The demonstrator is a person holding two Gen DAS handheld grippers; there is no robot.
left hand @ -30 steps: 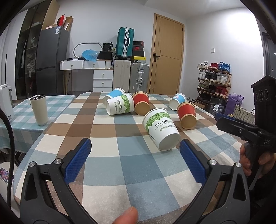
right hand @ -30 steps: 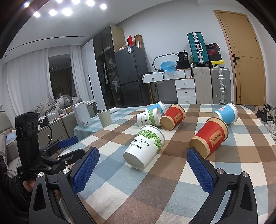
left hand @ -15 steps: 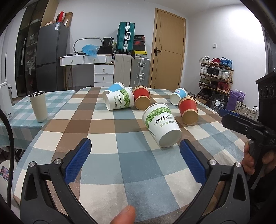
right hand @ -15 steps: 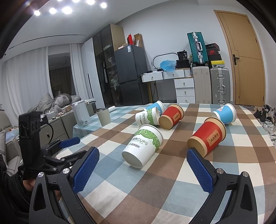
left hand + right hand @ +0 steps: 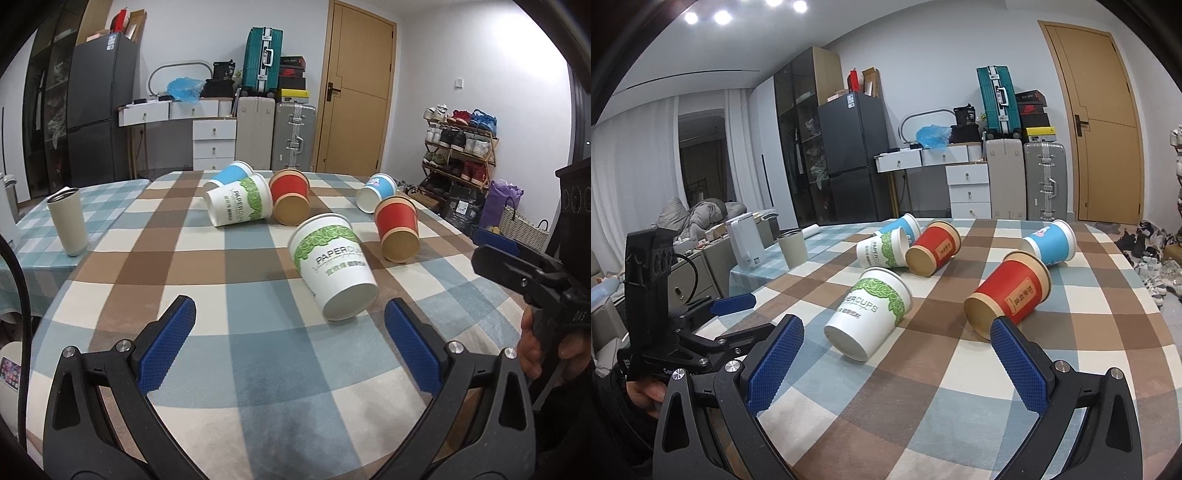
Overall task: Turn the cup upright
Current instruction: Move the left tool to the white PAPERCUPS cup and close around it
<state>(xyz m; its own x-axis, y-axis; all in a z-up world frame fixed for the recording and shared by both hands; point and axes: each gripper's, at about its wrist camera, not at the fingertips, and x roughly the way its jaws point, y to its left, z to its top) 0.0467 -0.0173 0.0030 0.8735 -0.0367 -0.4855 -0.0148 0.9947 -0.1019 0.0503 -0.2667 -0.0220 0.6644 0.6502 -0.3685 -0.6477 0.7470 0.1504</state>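
Several paper cups lie on their sides on the checked table (image 5: 236,354). The nearest is a white and green cup (image 5: 332,266), its base toward me; it also shows in the right wrist view (image 5: 871,314). A red cup (image 5: 397,232) lies to its right, also in the right wrist view (image 5: 1008,299). Farther back lie a white and green cup (image 5: 240,203), a red cup (image 5: 290,195) and two blue cups (image 5: 376,192). My left gripper (image 5: 290,345) is open and empty just short of the nearest cup. My right gripper (image 5: 895,360) is open and empty.
A beige tumbler (image 5: 68,221) stands upright on a lower side table (image 5: 33,214) at the left. A white kettle (image 5: 746,242) stands there too. Suitcases, drawers, a fridge and a shoe rack line the room behind.
Both grippers have moved a little forward toward the nearest white and green cup. Both stay open. The cups have not moved.
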